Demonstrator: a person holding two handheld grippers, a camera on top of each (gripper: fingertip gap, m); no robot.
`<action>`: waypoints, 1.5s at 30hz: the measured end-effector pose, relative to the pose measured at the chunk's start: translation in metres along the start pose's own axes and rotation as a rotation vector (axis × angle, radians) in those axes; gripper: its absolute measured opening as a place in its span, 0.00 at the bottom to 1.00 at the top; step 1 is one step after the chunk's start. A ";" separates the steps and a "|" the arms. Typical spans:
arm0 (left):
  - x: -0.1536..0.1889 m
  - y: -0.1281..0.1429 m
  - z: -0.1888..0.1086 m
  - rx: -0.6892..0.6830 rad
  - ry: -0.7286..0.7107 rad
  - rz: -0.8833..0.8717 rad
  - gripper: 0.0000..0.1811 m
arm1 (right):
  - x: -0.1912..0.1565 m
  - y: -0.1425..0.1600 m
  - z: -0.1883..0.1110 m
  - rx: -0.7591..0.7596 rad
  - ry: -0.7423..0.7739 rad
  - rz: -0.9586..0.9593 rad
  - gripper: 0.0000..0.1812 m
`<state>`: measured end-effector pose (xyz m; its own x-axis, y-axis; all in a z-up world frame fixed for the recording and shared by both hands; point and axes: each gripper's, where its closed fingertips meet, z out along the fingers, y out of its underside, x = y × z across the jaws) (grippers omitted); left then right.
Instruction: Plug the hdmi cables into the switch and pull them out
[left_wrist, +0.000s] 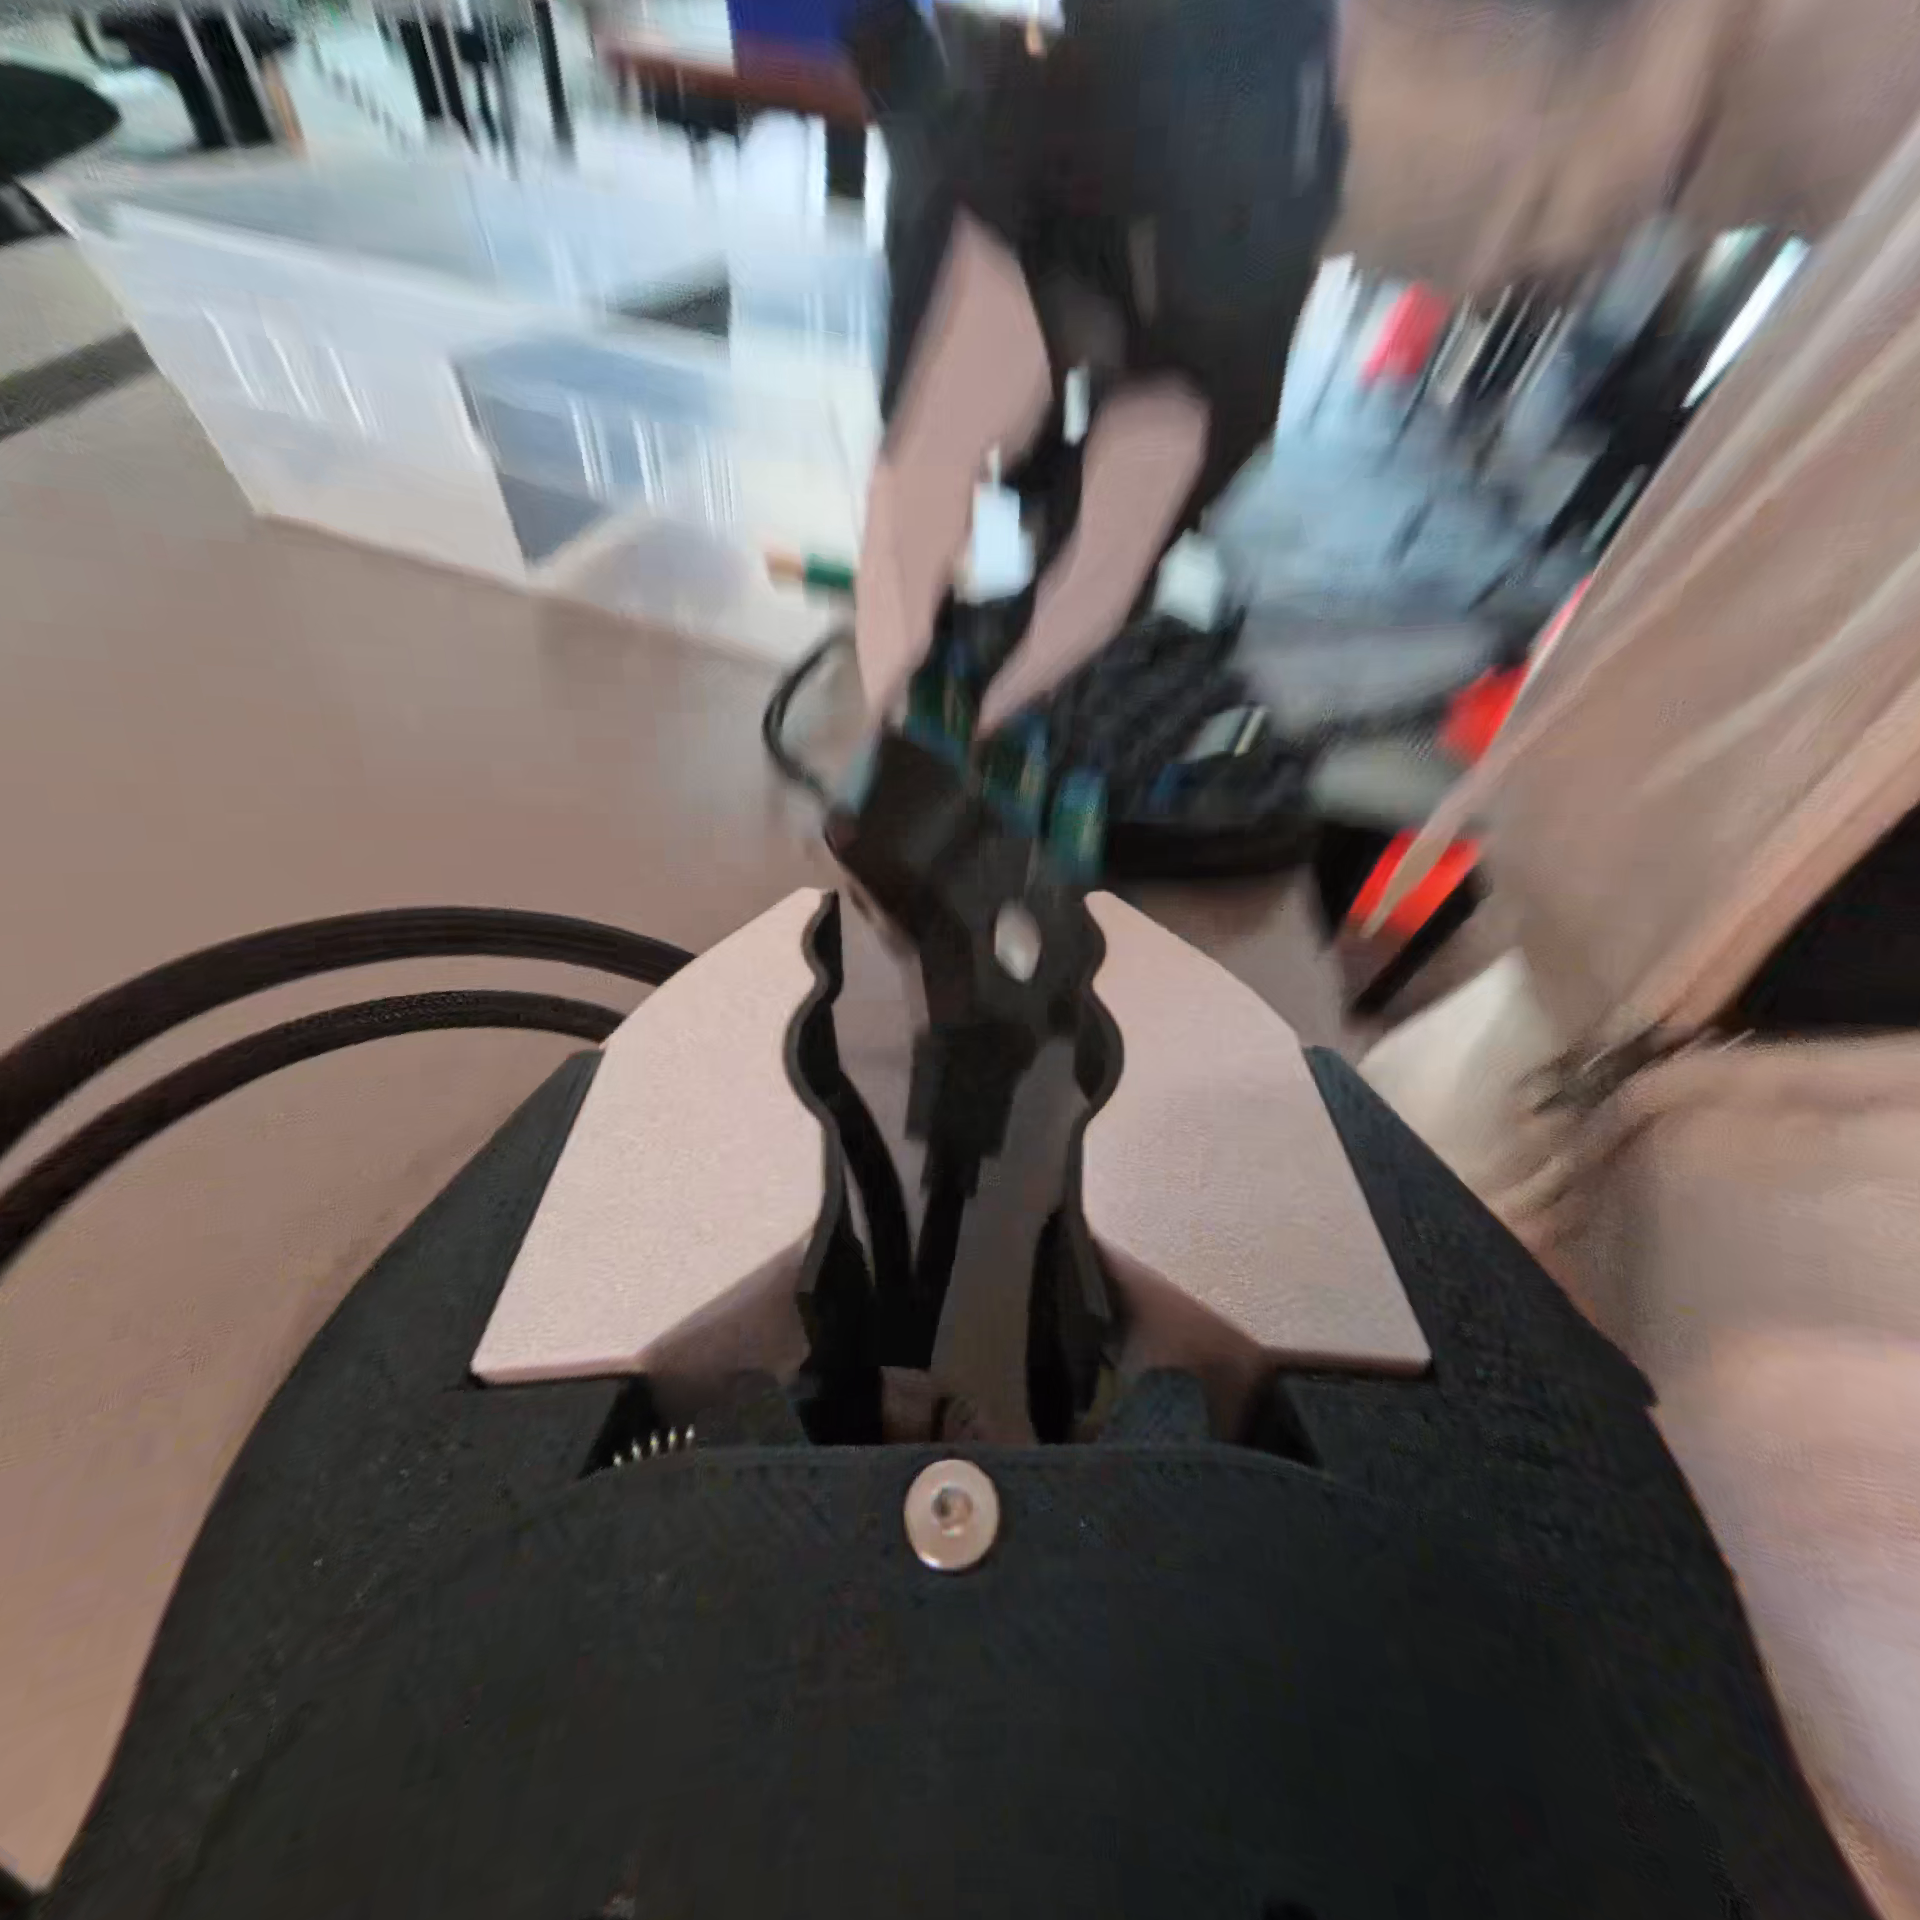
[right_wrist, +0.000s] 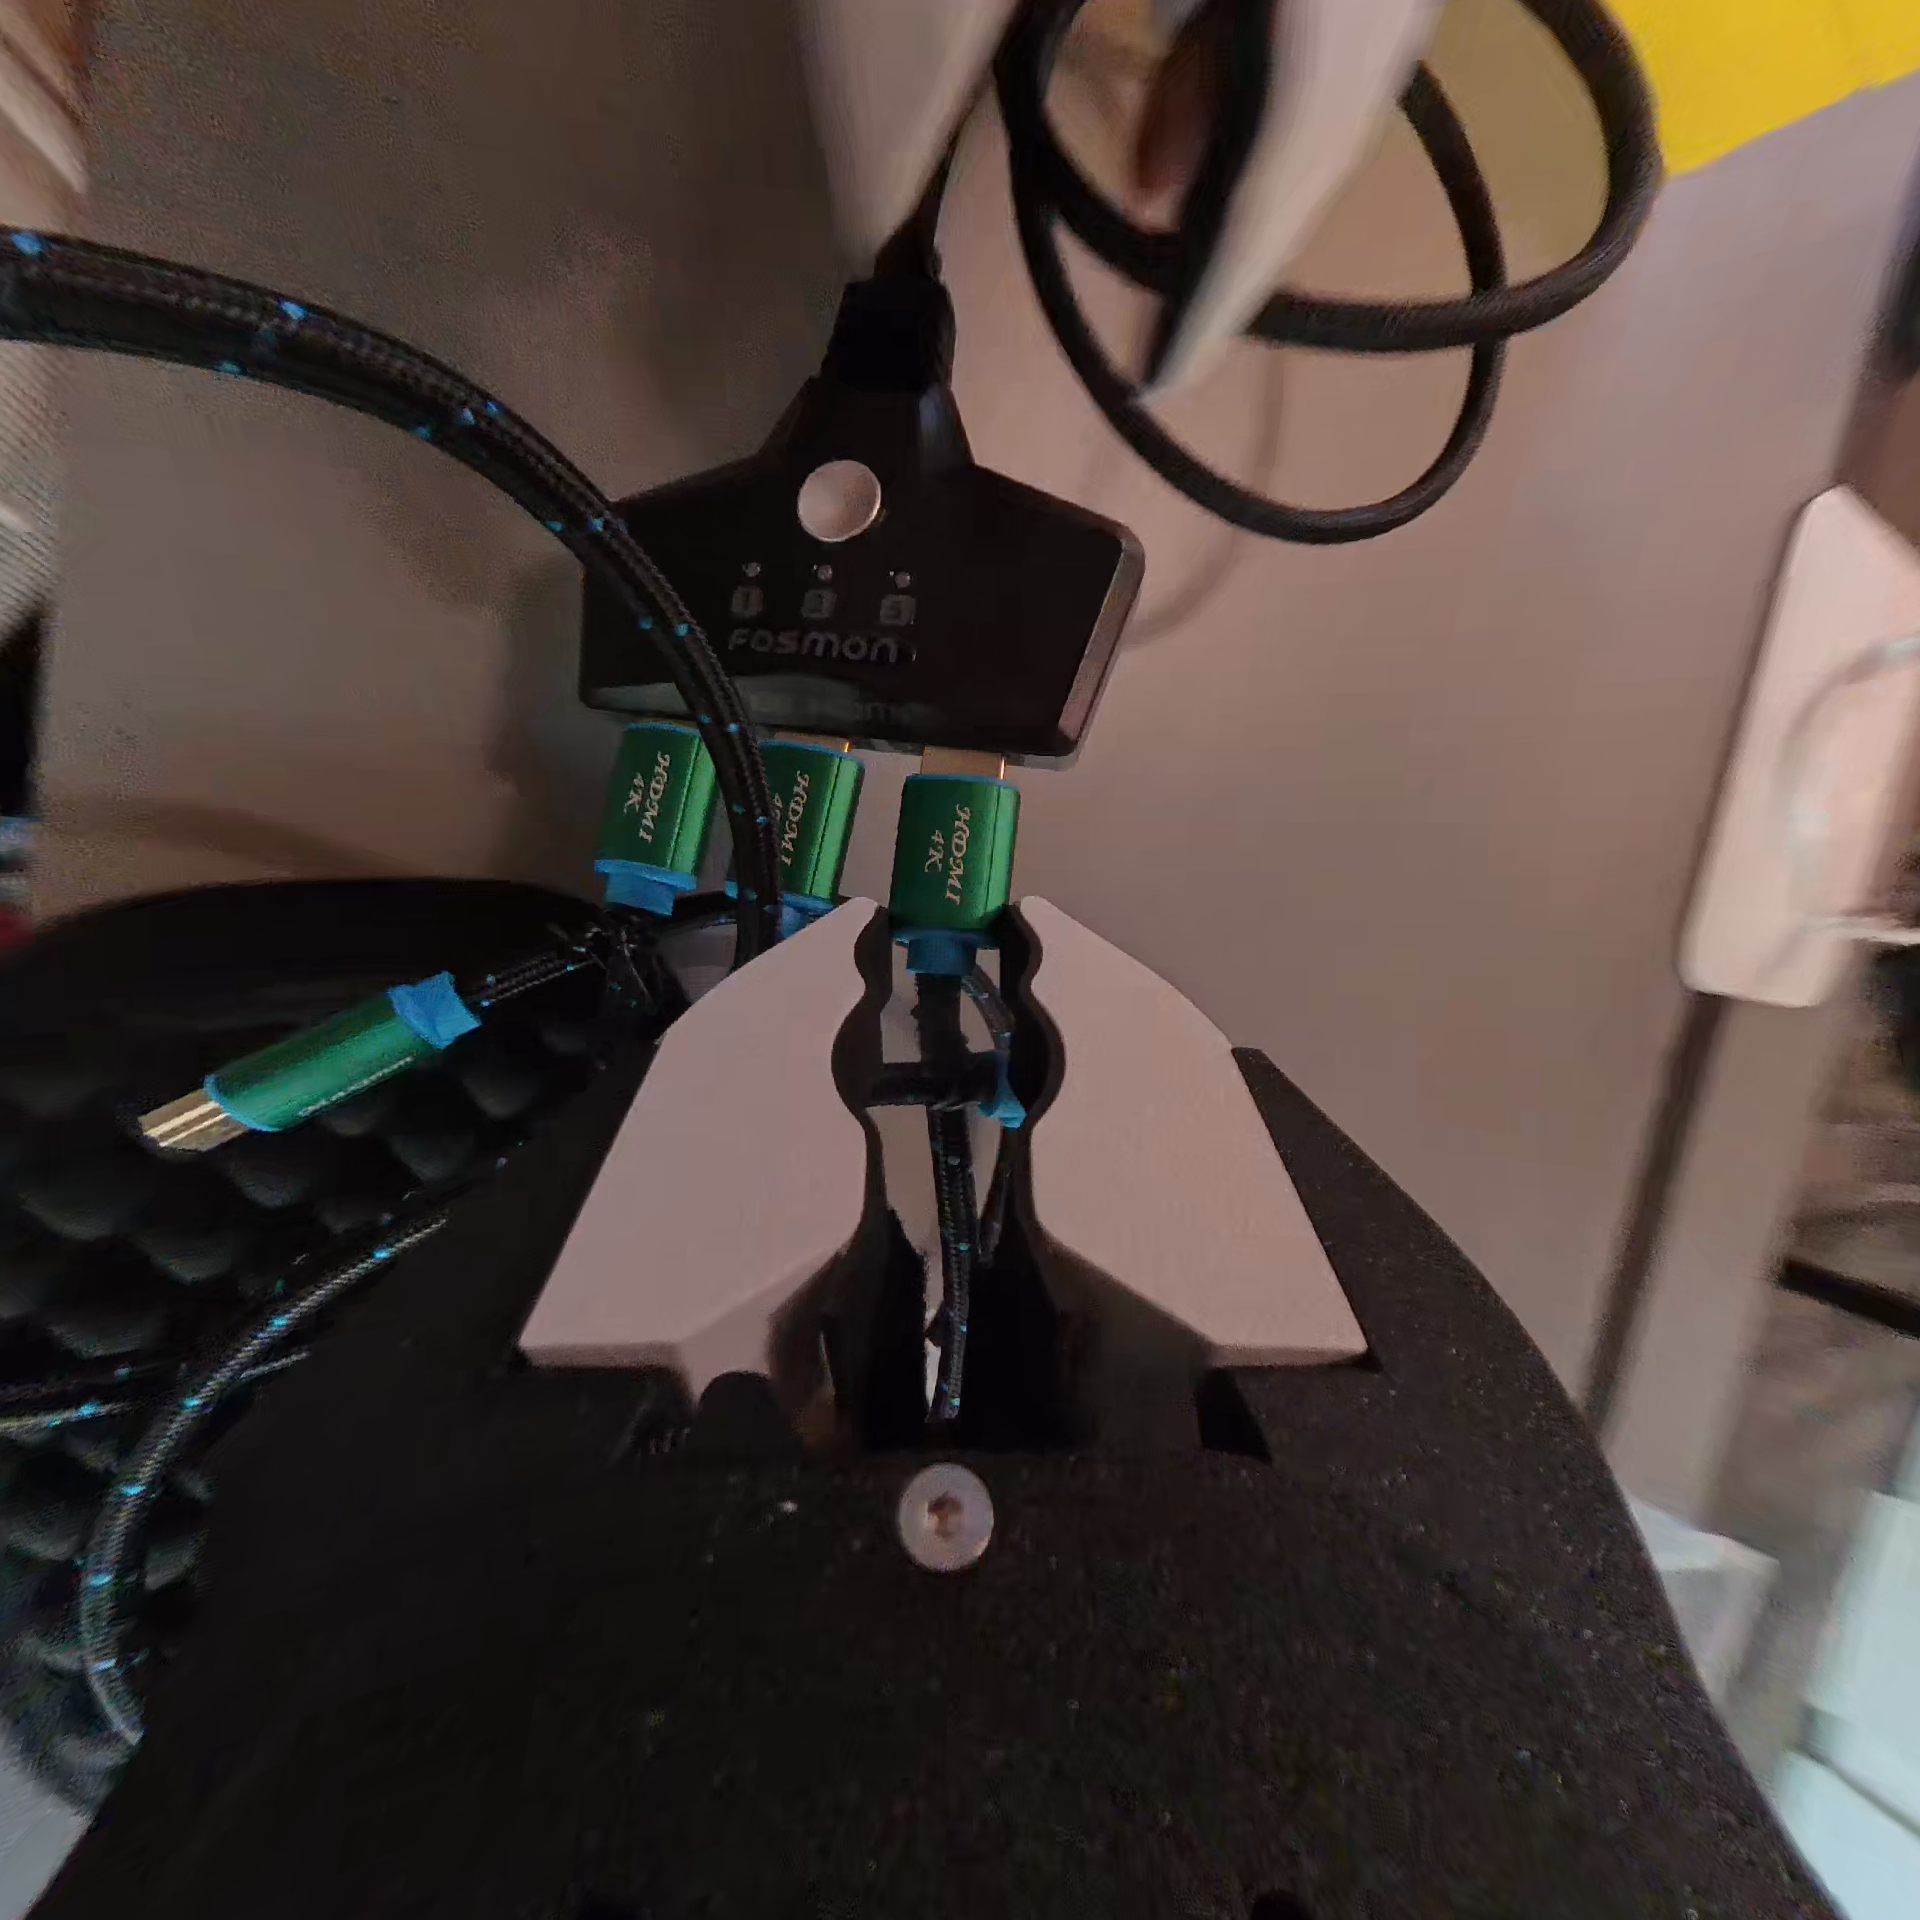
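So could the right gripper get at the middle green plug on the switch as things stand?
Probably not directly. The right gripper is shut on the right-hand plug, and a braided cable drapes across the middle plug at the switch.

Setting: an indoor lab or workshop-type room, as far as my two cameras show; much of it is motion-blurred.

- Work surface (left_wrist: 312, 790): plain, pale pinkish-beige tabletop under my fingers.
- Storage: clear plastic bins (left_wrist: 343, 343) stacked along the far edge of the table, contents unreadable.
- Clutter at the right: red items (left_wrist: 1413, 883) and grey cloth-like bundles (left_wrist: 1403, 540), too blurred to identify.
- Cabling: a heap of braided black-and-blue cables (right_wrist: 312, 1226) piled on the table.
- Background: dark furniture legs and a dark chair shape (left_wrist: 52, 114) at the far left, on a light floor.
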<state>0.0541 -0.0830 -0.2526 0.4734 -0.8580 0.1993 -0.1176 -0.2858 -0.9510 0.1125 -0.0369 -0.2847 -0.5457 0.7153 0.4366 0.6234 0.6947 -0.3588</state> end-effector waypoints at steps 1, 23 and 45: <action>-0.003 -0.016 -0.006 0.067 0.029 -0.100 0.25 | 0.001 -0.001 0.000 -0.016 0.044 -0.055 0.11; 0.007 0.001 -0.008 -0.198 -0.319 0.480 0.12 | 0.020 -0.101 -0.119 0.690 0.019 0.435 0.28; 0.012 -0.011 -0.020 -0.240 -0.437 0.749 0.12 | 0.009 -0.065 -0.047 0.136 0.157 -0.006 0.24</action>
<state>0.0441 -0.0986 -0.2349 0.4834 -0.6302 -0.6076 -0.6851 0.1598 -0.7107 0.0933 -0.0791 -0.2192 -0.4489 0.6976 0.5585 0.5330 0.7107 -0.4592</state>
